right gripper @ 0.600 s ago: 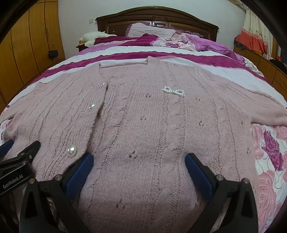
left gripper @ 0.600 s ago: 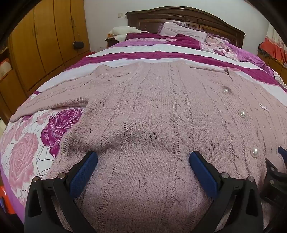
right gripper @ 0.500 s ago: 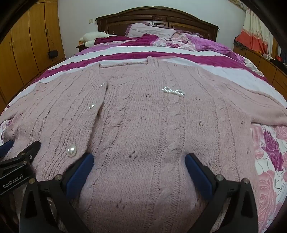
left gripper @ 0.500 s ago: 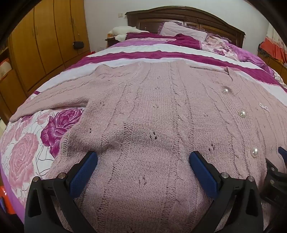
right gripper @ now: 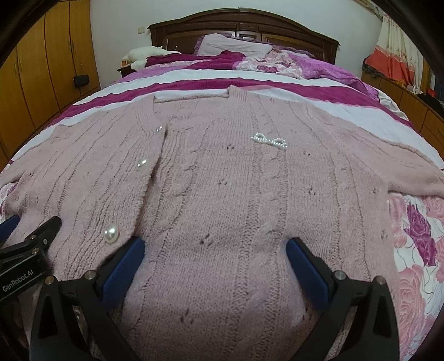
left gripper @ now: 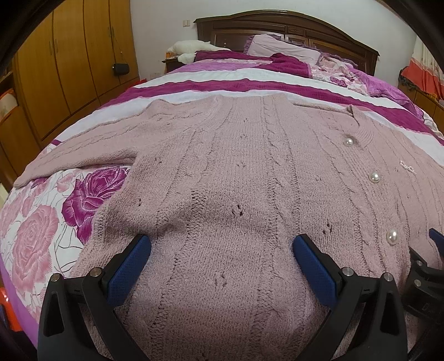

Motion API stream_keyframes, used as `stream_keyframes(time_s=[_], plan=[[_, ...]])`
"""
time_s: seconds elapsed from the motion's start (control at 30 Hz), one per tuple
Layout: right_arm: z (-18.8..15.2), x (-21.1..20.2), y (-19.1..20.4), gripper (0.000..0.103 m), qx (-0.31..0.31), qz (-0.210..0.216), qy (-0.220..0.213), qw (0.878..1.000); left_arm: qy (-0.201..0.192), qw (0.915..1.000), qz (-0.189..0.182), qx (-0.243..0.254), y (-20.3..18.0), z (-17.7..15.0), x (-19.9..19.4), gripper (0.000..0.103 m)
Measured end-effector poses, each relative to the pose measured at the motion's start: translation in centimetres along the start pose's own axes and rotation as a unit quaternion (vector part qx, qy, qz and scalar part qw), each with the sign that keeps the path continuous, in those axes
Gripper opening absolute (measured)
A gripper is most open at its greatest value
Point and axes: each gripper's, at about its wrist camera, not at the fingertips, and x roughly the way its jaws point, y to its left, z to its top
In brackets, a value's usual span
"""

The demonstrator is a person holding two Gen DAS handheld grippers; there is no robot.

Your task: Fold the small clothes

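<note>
A pink cable-knit cardigan (left gripper: 236, 172) with pearl buttons (left gripper: 374, 177) lies flat, front up, on the bed, sleeves spread to both sides. It also shows in the right wrist view (right gripper: 222, 180), with a pearl bow (right gripper: 268, 141) on its chest. My left gripper (left gripper: 222, 250) is open, its blue pads over the cardigan's lower left part near the hem. My right gripper (right gripper: 213, 252) is open over the lower right part, beside the button placket. Each gripper shows at the edge of the other's view. Neither holds any cloth.
The bed has a rose-print sheet (left gripper: 41, 236) and a magenta and white striped blanket (left gripper: 222, 83). Pillows and a dark wooden headboard (right gripper: 244, 25) stand at the far end. Wooden wardrobes (left gripper: 69, 61) line the left wall; a low cabinet (right gripper: 416, 105) stands on the right.
</note>
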Motion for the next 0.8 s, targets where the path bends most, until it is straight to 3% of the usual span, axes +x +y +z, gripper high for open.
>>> stream_keyframes(time_s=[0.8], plan=[[0.05,0.12,-0.11,0.103,0.002,0.001,0.009,1.0,0.0,1.0,-0.001,-0.001,-0.05,-0.01,0.01,0.086]])
